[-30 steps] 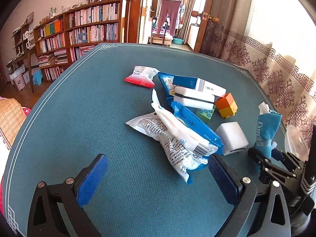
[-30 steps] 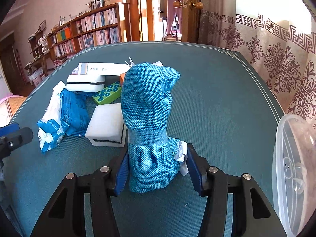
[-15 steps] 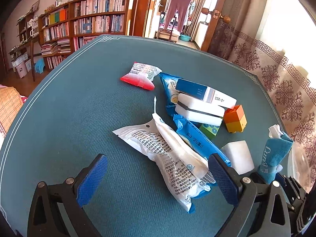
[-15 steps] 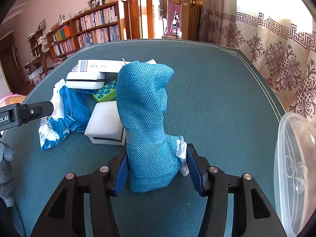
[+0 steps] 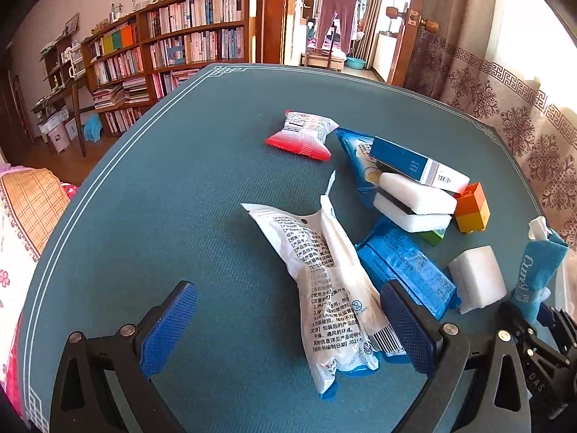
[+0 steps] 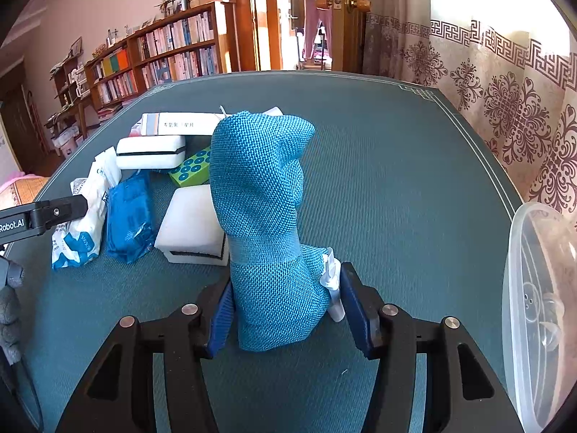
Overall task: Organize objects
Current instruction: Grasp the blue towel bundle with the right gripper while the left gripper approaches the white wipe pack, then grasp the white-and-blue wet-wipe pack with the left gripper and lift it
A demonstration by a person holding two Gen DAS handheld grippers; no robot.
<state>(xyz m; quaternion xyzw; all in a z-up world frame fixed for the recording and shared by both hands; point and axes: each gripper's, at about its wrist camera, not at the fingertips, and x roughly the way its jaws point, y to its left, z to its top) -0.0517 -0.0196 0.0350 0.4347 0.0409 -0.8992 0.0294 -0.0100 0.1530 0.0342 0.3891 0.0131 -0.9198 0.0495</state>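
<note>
Since a second ago the left gripper (image 5: 288, 328) has drawn nearer to the pile, so the white printed packet (image 5: 331, 288) that lay ahead of its blue pads now reaches down between them. The right wrist view has barely changed: the blue woven pouch (image 6: 267, 216) is held as before, while the dark arm of the left gripper has come further into its left edge.

Going left to right on the blue table (image 5: 180, 198): a red-and-white snack packet (image 5: 303, 133), the white printed packet, a blue wrapper (image 5: 404, 270) beside it, then a stack of a blue-and-white carton (image 5: 414, 162) on a white sponge (image 5: 414, 202), an orange and yellow block (image 5: 472, 207), and a second white sponge (image 5: 476, 278).

The only container is a clear plastic tub (image 6: 533, 306) at the right edge of the right wrist view (its contents cannot be made out through the plastic).

The left gripper's jaws stand wide apart; its right pad is just beside the packet's edge, and no grip shows. The right gripper (image 6: 285, 310) is closed on the lower part of the blue woven pouch, which stands upright on the table with a white tag (image 6: 331, 288) against the right pad.
</note>
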